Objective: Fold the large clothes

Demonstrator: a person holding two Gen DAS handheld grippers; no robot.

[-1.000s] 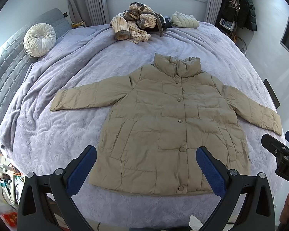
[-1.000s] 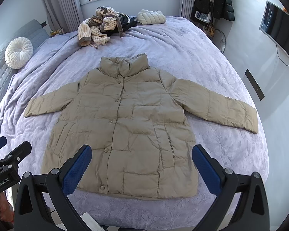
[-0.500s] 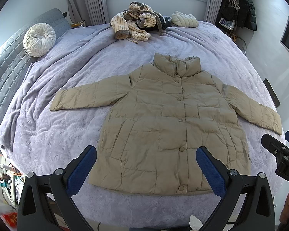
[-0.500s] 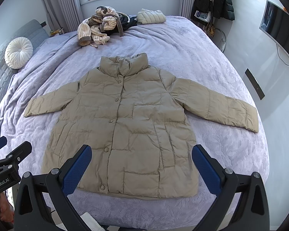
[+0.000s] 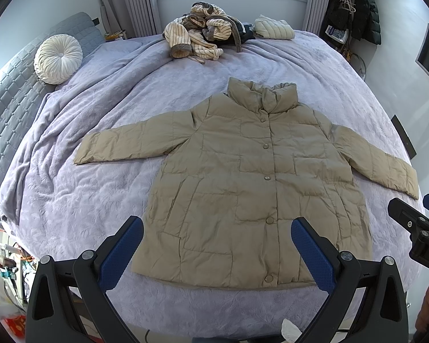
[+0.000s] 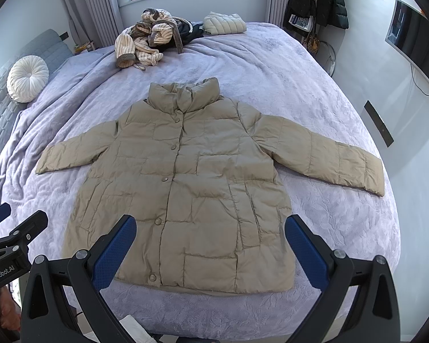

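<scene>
Lavender bedspread point(image 5: 71, 200) carries a flat khaki jacket point(image 5: 243, 194); left tongs point(image 5: 216, 245) and right tongs point(image 6: 210, 240) both wide.

1. The left wrist view looks from the foot edge down the lavender-blanketed bed point(image 5: 71, 200) toward the window.
2. The right wrist view faces likewise, set just rightward.
3. Both share the spread beige quilted puffer jacket point(image 5: 251, 177) point(image 6: 186, 183).
</scene>
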